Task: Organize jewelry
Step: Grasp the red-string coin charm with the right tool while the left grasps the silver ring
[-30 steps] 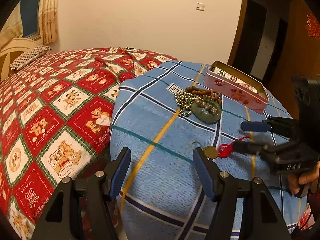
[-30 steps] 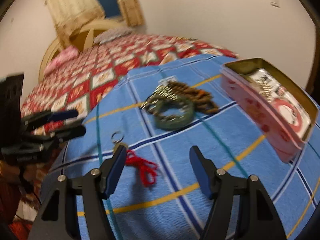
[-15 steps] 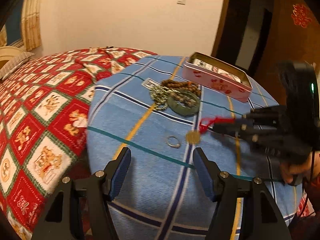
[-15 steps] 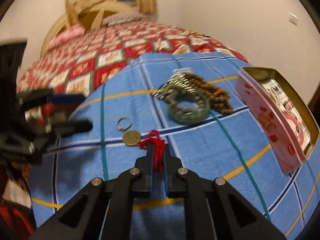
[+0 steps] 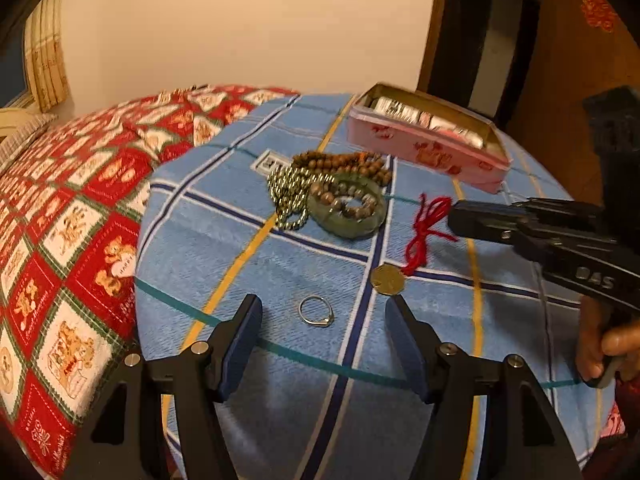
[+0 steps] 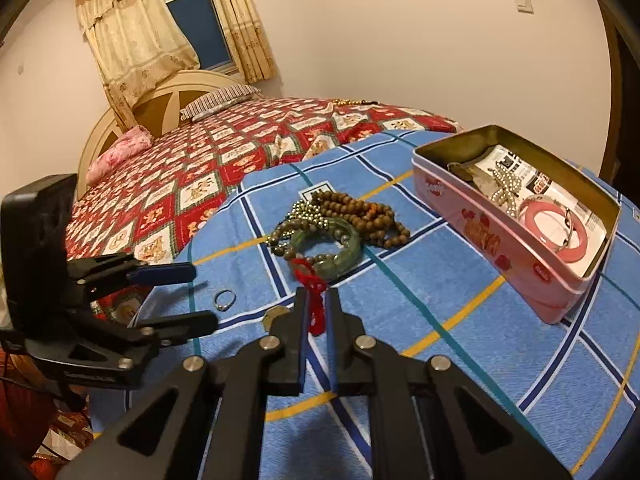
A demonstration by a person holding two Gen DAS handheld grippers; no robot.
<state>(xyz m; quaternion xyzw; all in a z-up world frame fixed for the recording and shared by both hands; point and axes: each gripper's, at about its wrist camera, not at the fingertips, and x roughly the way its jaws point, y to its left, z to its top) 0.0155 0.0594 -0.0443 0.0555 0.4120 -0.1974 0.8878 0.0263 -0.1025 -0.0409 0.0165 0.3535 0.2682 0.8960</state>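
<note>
My right gripper (image 6: 316, 304) is shut on the red cord (image 6: 314, 300) of a gold coin pendant (image 5: 387, 279), which hangs just above the blue plaid cloth (image 5: 240, 248). The cord also shows in the left wrist view (image 5: 424, 232). My left gripper (image 5: 322, 336) is open, with a silver ring (image 5: 316, 311) lying on the cloth between its fingertips. The ring also shows in the right wrist view (image 6: 223, 300). A pile of a jade bangle (image 5: 346, 210), brown bead strands (image 5: 344, 162) and a gold bead chain (image 5: 286, 196) lies farther back. An open pink tin (image 6: 480, 236) stands at the right.
The tin holds a pink bangle (image 6: 554, 232) and a pearl chain (image 6: 504, 190). A bed with a red patterned quilt (image 5: 72, 208) lies to the left of the cloth-covered table. A wooden door (image 5: 560, 60) is at the back right.
My right gripper closed on the red cord and lifted it, dragging the coin toward the right and away from the ring. My left gripper moved in over the ring, still open.
</note>
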